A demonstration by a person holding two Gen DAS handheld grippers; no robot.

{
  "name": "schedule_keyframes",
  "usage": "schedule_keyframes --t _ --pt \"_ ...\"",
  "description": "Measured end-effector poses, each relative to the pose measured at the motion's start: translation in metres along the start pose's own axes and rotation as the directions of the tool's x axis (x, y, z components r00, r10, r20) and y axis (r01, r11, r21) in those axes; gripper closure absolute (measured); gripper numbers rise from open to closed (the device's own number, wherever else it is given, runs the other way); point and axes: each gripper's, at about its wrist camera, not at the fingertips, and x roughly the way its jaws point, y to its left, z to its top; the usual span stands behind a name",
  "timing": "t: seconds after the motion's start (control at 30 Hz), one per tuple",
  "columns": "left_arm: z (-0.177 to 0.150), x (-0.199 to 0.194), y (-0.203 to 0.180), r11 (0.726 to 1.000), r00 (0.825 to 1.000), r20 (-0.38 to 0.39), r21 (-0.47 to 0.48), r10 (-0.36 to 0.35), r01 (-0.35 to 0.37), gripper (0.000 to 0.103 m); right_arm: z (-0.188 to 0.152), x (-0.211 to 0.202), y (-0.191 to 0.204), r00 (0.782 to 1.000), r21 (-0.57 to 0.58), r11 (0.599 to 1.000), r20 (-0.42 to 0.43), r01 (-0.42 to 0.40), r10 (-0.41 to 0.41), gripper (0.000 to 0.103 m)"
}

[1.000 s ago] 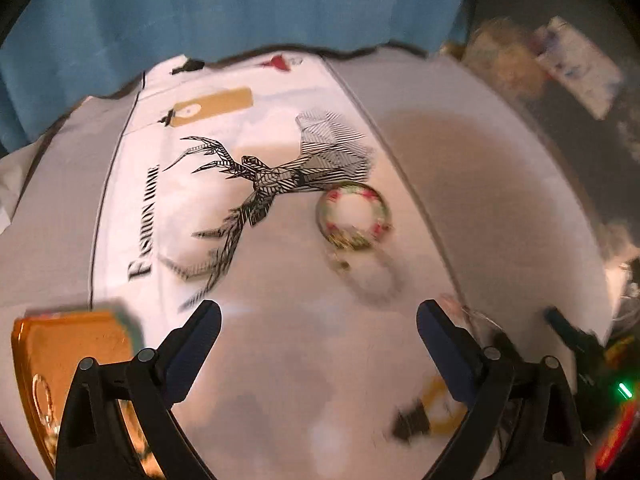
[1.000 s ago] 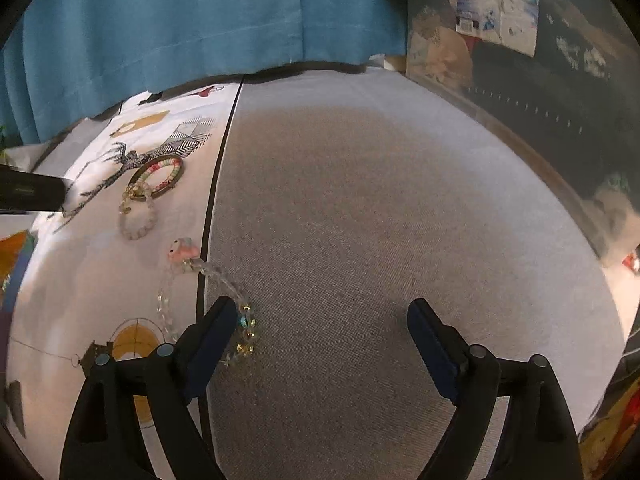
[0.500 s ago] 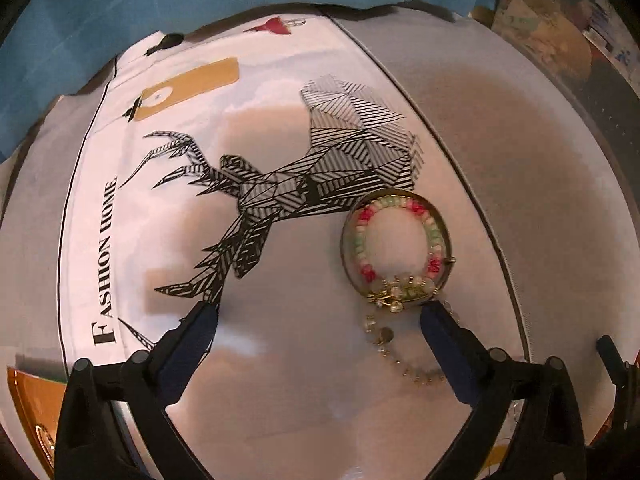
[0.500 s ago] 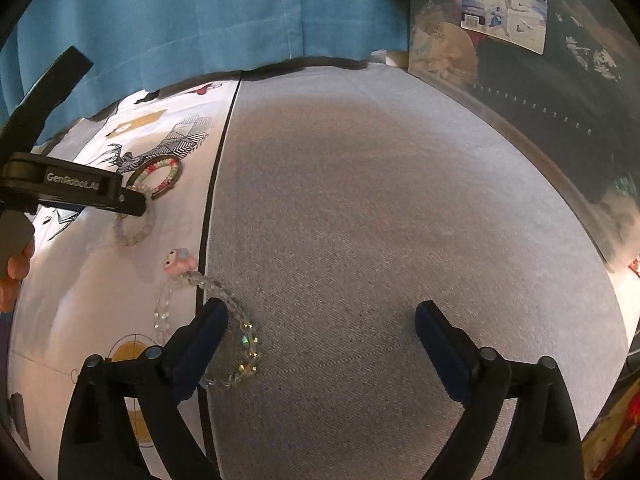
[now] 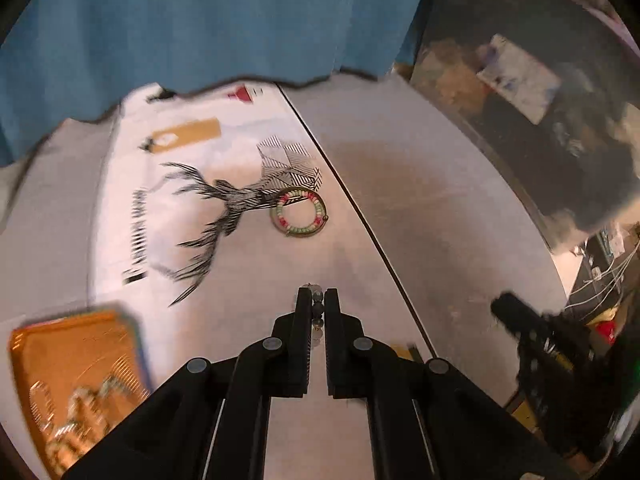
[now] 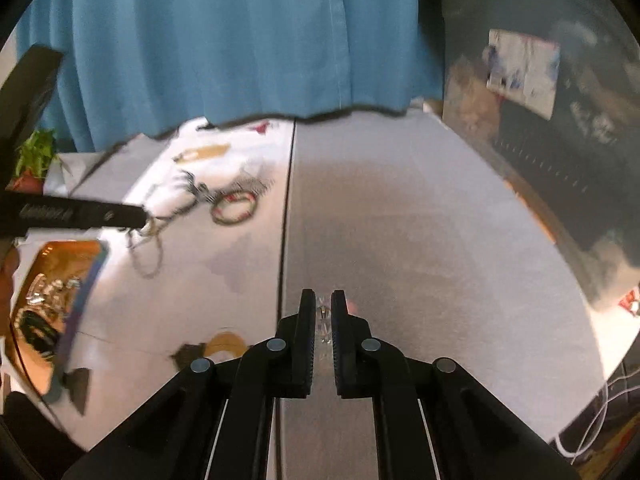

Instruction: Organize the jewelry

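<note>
**Both grippers clamp on beaded strands above the cloth**

The left gripper (image 5: 318, 300) has just been closing, and its 2 fingers now pinch a grey bead bracelet (image 5: 317, 309): small round dull beads sit in a line in the narrow gap between the pads. In the right wrist view that same strand hangs from the tip as a loose blurred loop (image 6: 149, 254) over the white part of the cloth.

The right gripper (image 6: 322, 304) has also just been closing; its jaws grip a clear crystal bracelet (image 6: 323, 314), whose glassy, faceted beads glint between the ribbed pads, with a pink bit at the right jaw.

A third piece, a ring bracelet (image 5: 301, 213) of red, pink and pale green beads inside a bronze hoop, lies flat on the white tablecloth (image 5: 248, 264), far from the left gripper, touching the striped body of the printed deer (image 5: 224, 204).

An amber tray (image 5: 76, 364) with blurred jewelry in it sits at the near left. A blue curtain (image 6: 240, 40) hangs at the far side.
</note>
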Motion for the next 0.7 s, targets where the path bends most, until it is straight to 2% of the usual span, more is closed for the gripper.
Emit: schedule_keyframes --t 0.07,0.2,0.47,0.7 --pt "-0.018 -0.031 -0.007 0.998 0.997 0.026 0.021 0.066 -0.067 0.099 -0.001 -0.021 0.007 1.0 -0.018 1.0 0.02 -0.002 0.002 0.095" --pt "-0.056 -0.087 -0.013 0.987 0.985 0.103 0.061 0.139 -0.145 0.099 -0.011 -0.063 0.029 0.998 -0.053 0.998 0.048 -0.032 0.034 0.095" --pt "-0.142 -0.168 -0.008 0.984 0.969 0.185 0.041 0.163 -0.173 0.099 -0.054 -0.131 0.087 0.99 -0.159 0.979 0.043 -0.126 0.135 0.095" --pt "-0.231 -0.205 0.013 0.981 0.964 0.186 -0.065 0.192 -0.183 0.099 -0.1 -0.176 0.138 0.977 -0.258 0.945 0.008 -0.203 0.212 0.095"
